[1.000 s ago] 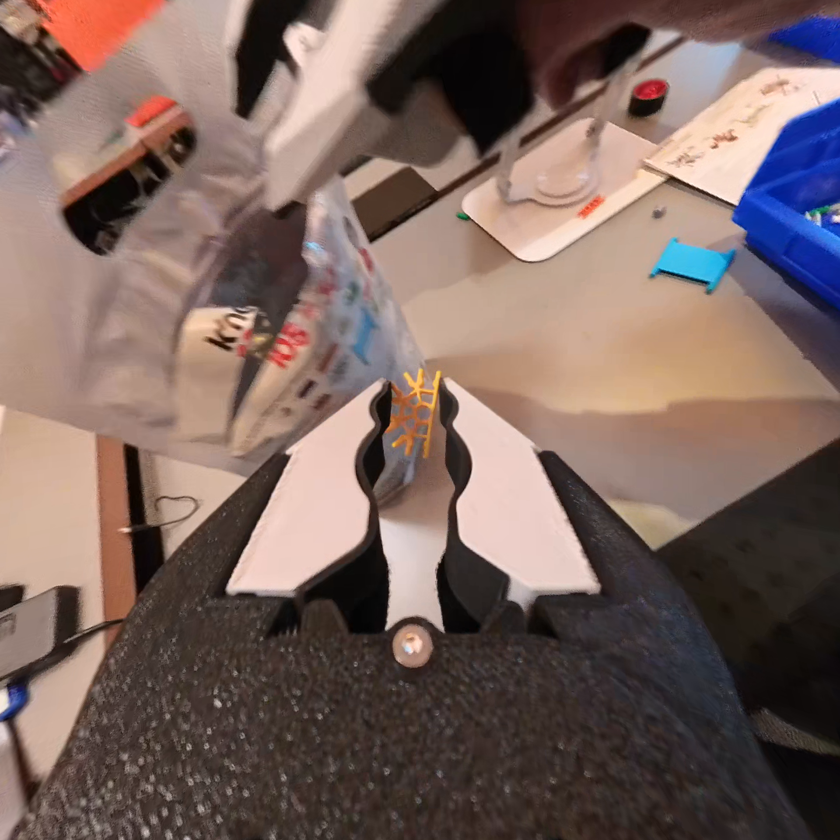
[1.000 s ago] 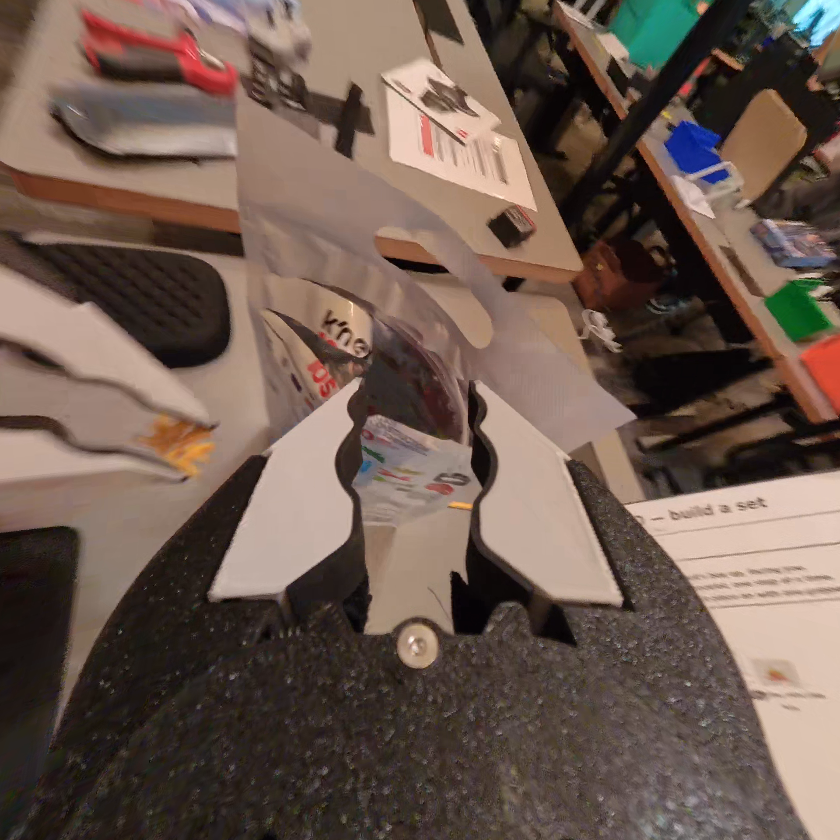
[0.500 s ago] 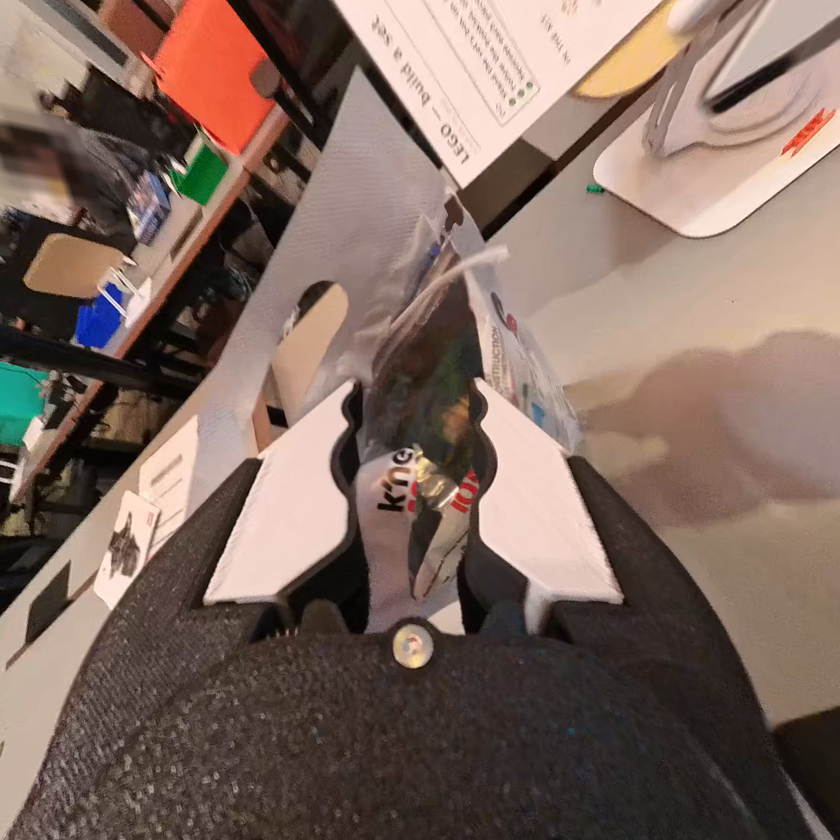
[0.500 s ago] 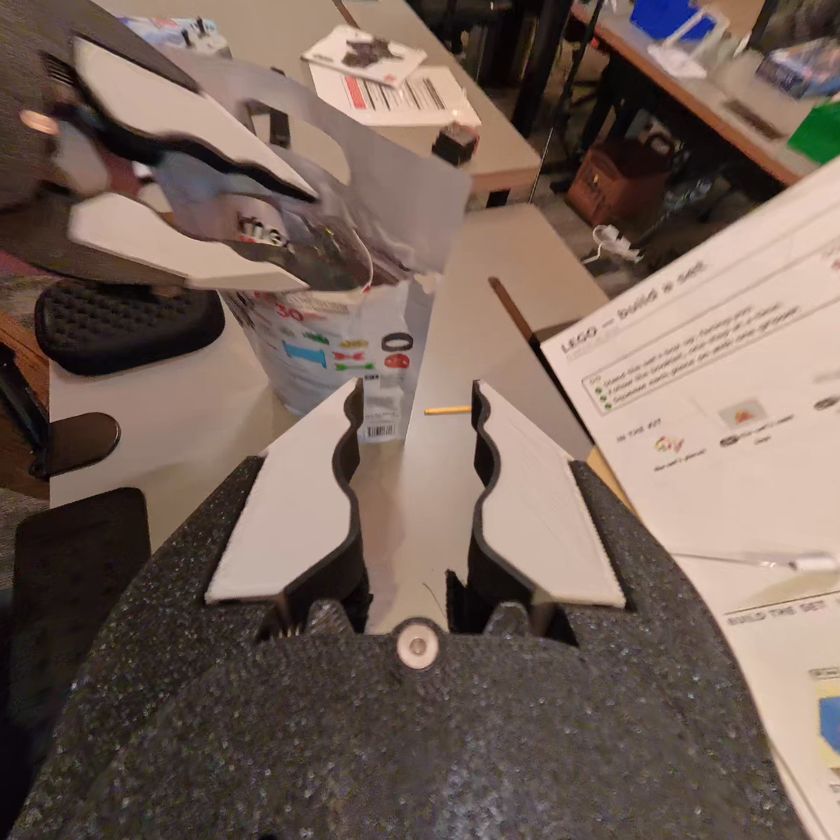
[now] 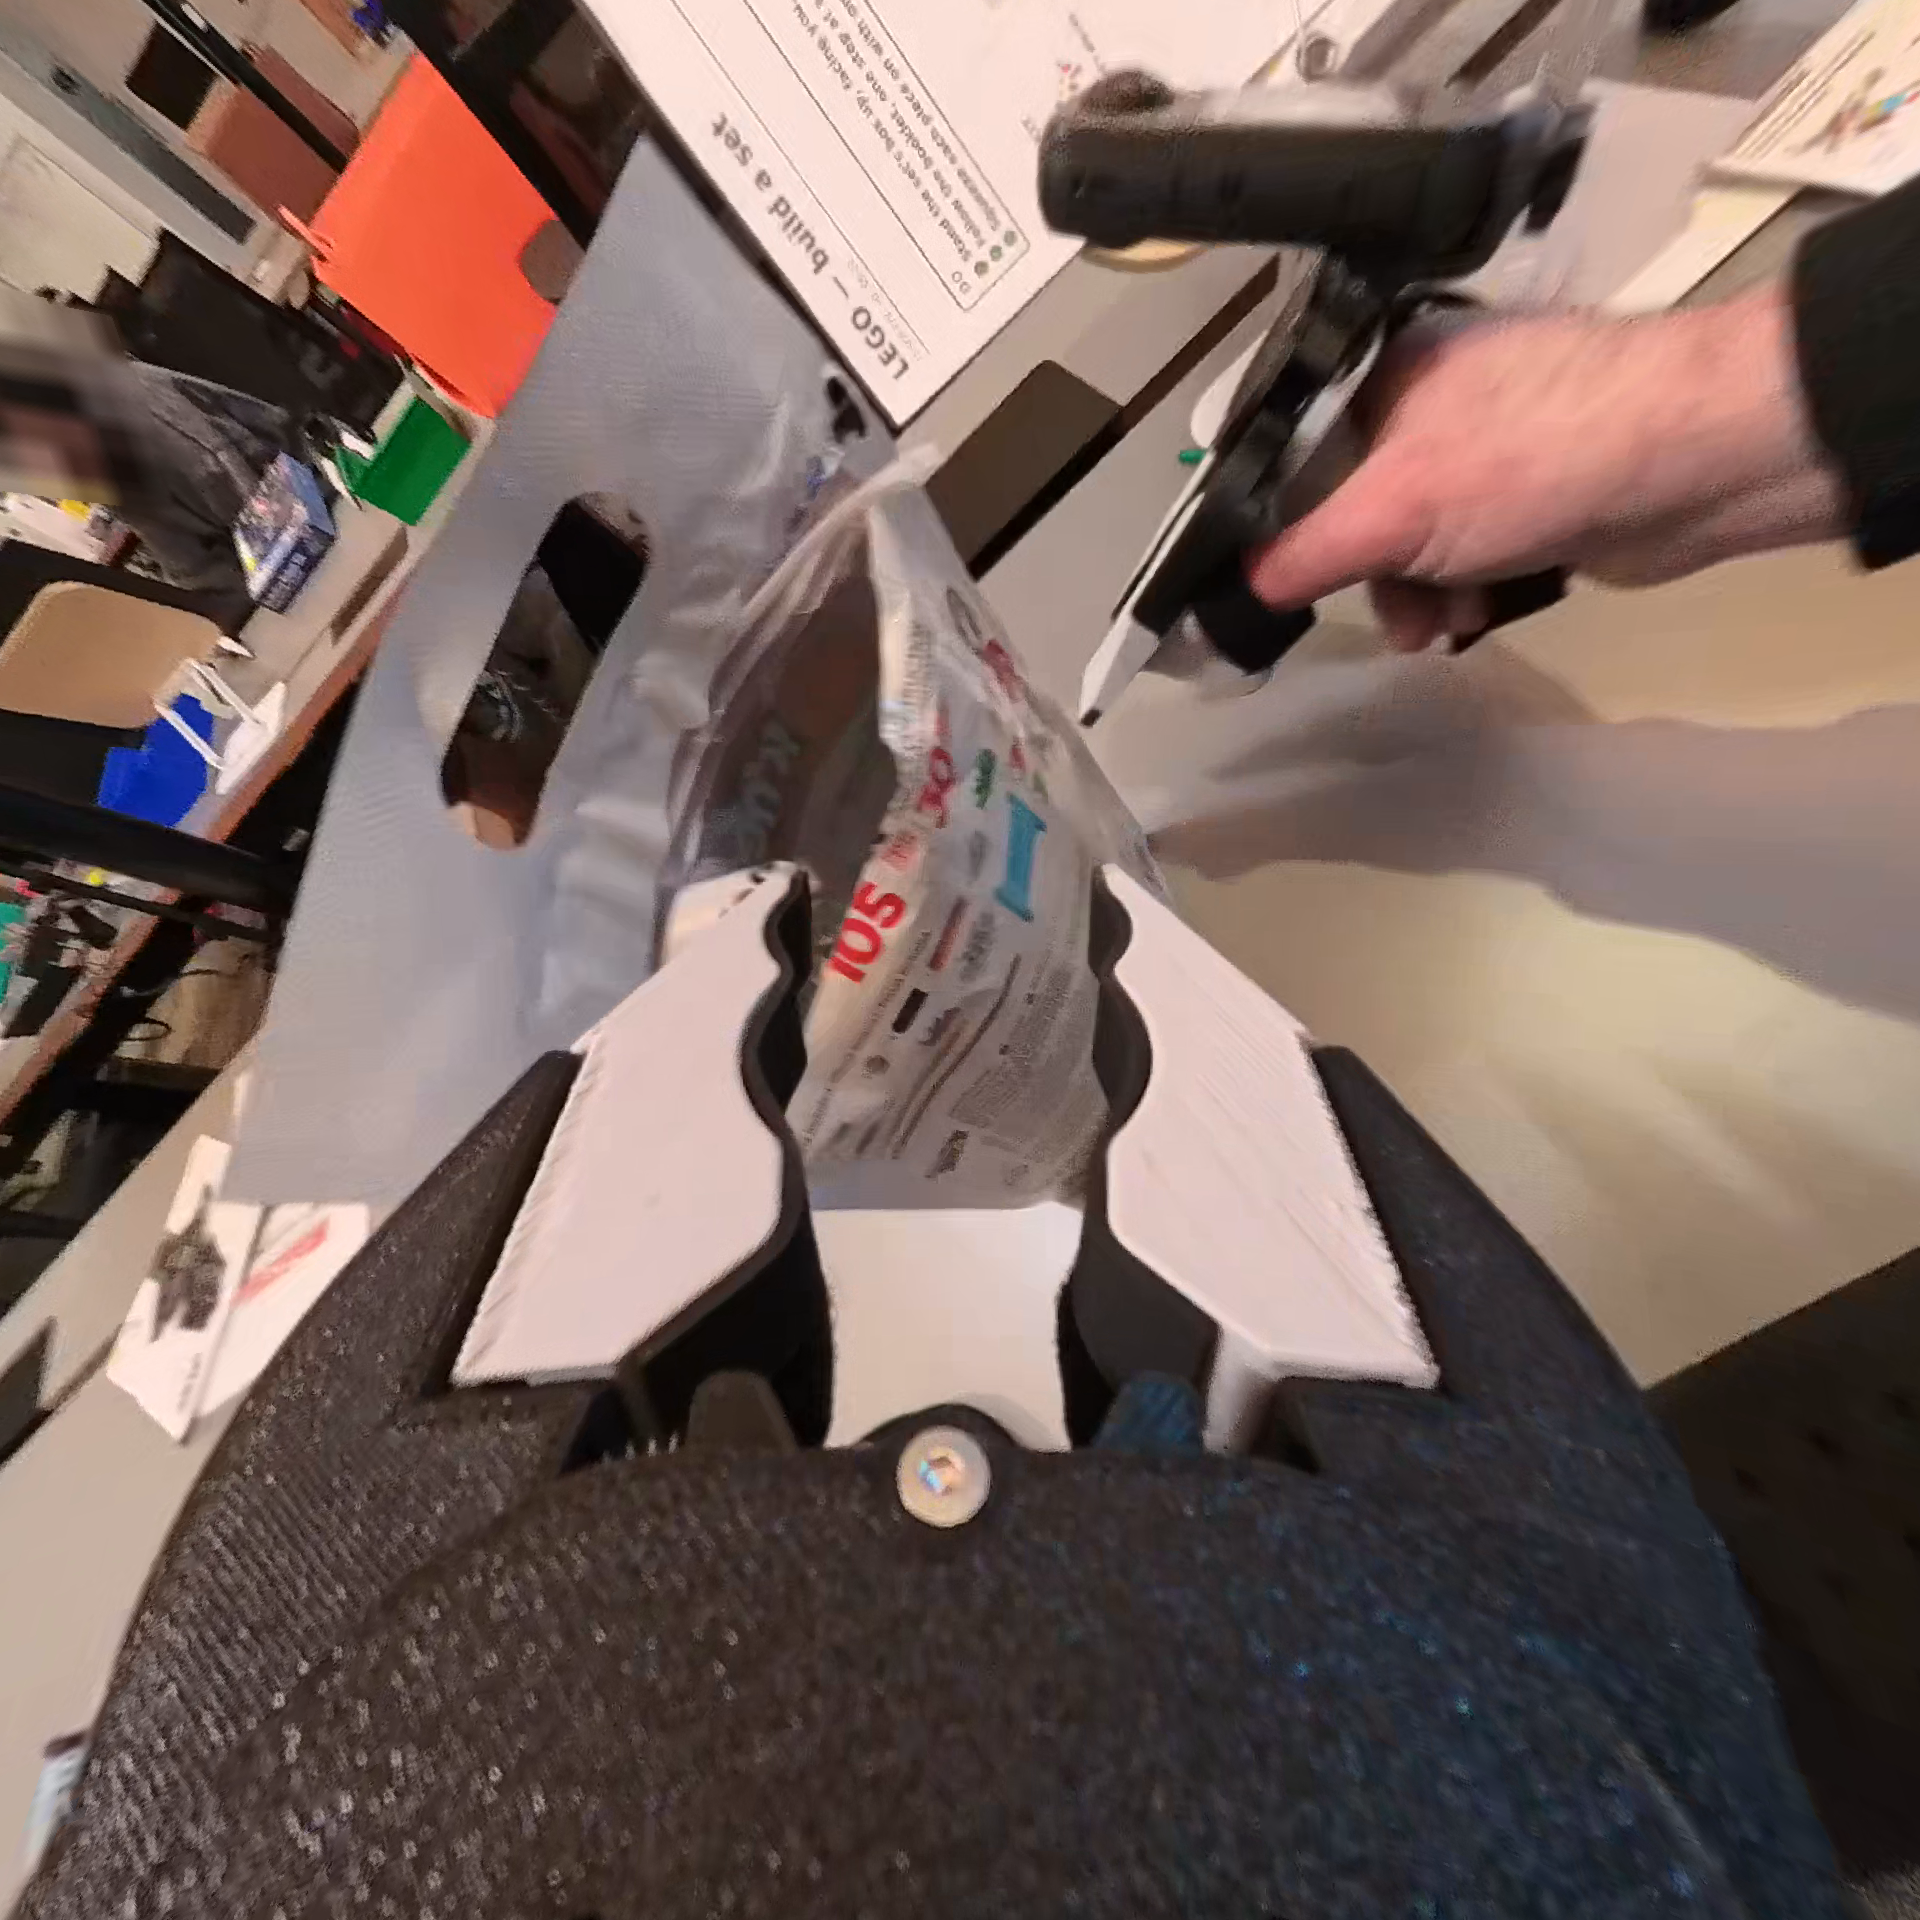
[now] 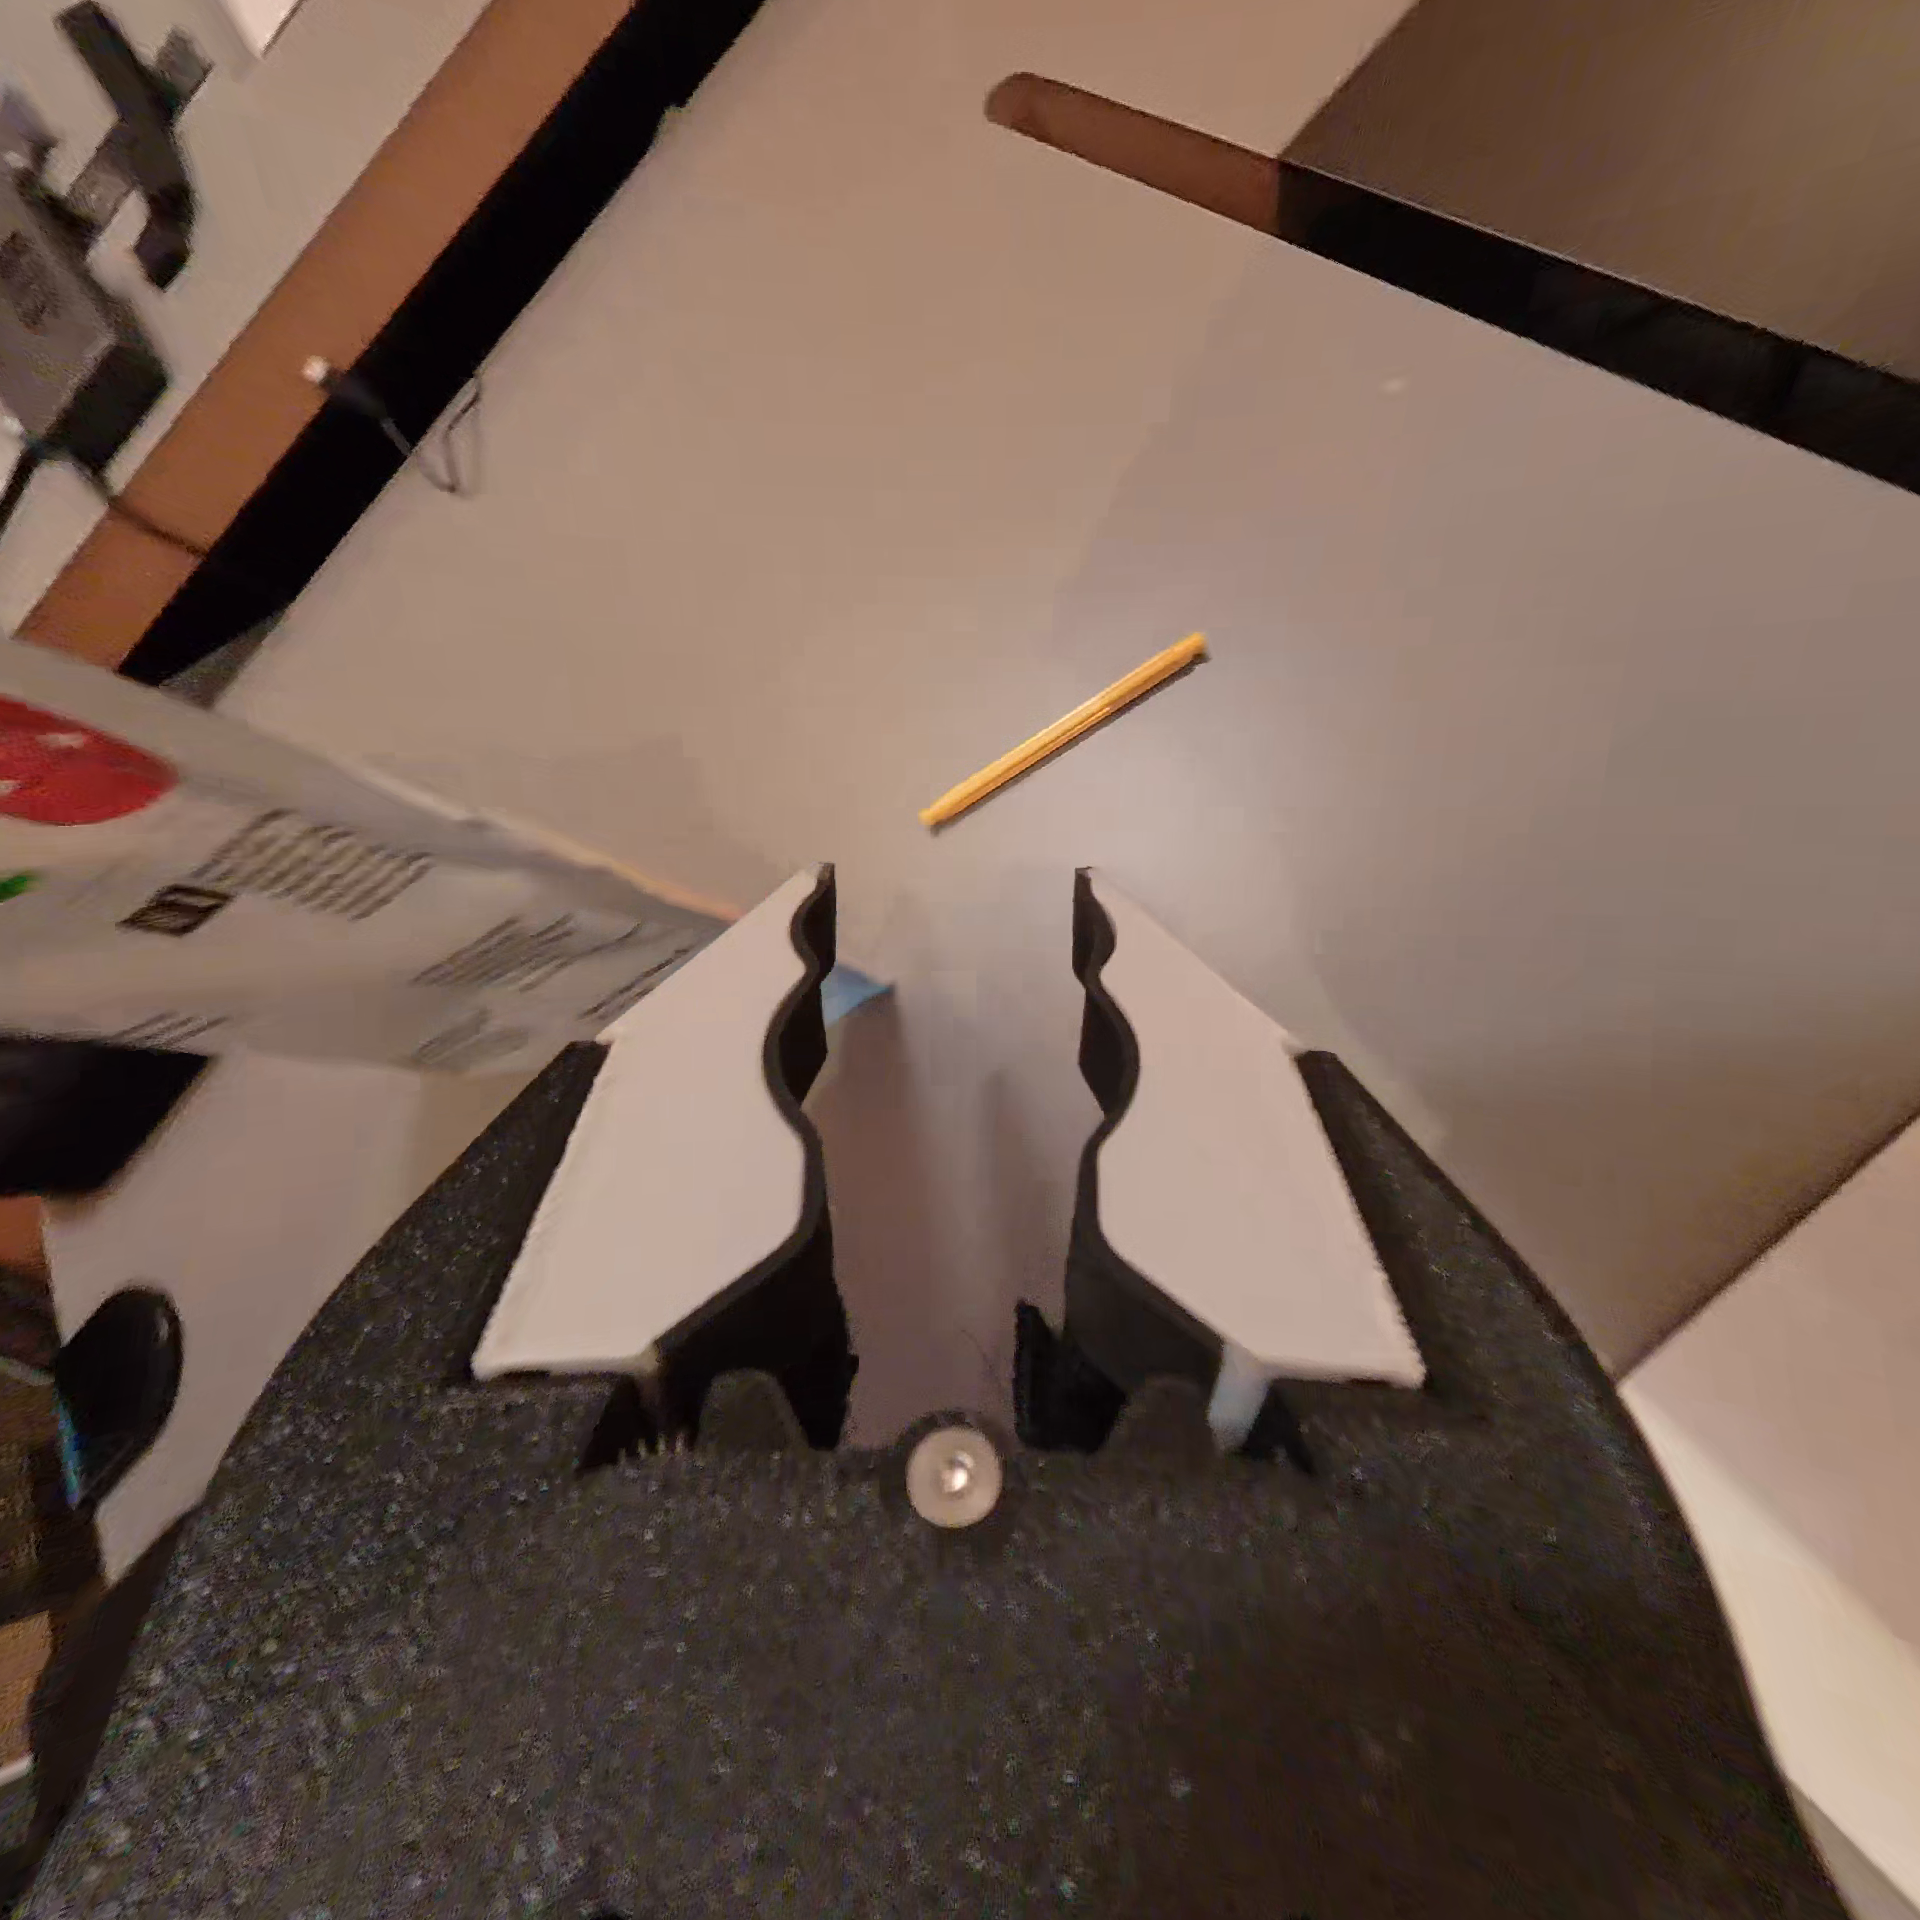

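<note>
A silver printed pouch (image 5: 966, 914) stands open-topped on the grey table (image 5: 1558, 1039). My left gripper (image 5: 948, 883) is open, and the pouch's lower part sits between its fingertips; I cannot tell if they touch it. My right gripper (image 6: 953, 875) is open and empty, pointing down at the table. A thin yellow rod (image 6: 1062, 730) lies just beyond its fingertips. The pouch's edge (image 6: 312, 914) lies to the left of its left finger. In the left wrist view, a hand (image 5: 1538, 468) holds the right gripper (image 5: 1112, 665) just right of the pouch.
A large printed sheet (image 5: 883, 156) stands behind the pouch. A small booklet (image 5: 208, 1278) lies on the table to the left. Orange (image 5: 436, 239) and green (image 5: 410, 462) bins sit on a far bench. A dark gap (image 6: 1558, 301) crosses the table beyond the rod. My right fingertips sit around 25 cm from my left ones.
My left gripper held a yellow lattice piece beside the pouch; it is now open and the piece is out of sight. My right gripper drew away from the pouch and tipped down over the rod.
</note>
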### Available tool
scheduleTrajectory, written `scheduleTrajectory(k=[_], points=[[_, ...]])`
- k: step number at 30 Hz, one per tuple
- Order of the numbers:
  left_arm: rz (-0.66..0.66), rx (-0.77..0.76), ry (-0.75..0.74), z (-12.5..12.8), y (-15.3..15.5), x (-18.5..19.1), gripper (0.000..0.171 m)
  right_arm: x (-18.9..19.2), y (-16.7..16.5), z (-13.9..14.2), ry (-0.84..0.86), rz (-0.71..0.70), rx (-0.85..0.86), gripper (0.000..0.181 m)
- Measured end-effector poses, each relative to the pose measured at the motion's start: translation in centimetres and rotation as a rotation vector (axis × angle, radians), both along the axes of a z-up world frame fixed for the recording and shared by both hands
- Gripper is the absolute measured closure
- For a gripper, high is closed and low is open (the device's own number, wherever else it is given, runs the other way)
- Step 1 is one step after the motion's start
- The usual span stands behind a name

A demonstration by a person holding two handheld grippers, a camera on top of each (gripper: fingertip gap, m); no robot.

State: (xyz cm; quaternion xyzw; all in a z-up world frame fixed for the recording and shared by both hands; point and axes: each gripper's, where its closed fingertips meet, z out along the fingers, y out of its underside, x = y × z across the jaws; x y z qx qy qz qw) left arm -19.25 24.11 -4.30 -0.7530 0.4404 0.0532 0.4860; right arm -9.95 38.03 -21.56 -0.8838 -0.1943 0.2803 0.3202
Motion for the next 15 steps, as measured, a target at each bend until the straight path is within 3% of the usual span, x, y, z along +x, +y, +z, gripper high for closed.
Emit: scheduleTrajectory(k=[10, 13, 15], points=[[-0.025, -0.124, -0.021, -3.0, -4.2, -2.2, 0.119, -2.8, 5.8, -5.1, -0.159, -0.212, 0.001, 0.129], [-0.035, -0.139, -0.021, -3.3, -5.2, -2.6, 0.119, -2.4, 6.5, -5.5, -0.252, -0.223, 0.05, 0.144], [-0.049, -0.149, -0.021, -3.7, -5.8, -2.7, 0.119, -1.7, 6.7, -5.8, -0.314, -0.223, 0.068, 0.169]])
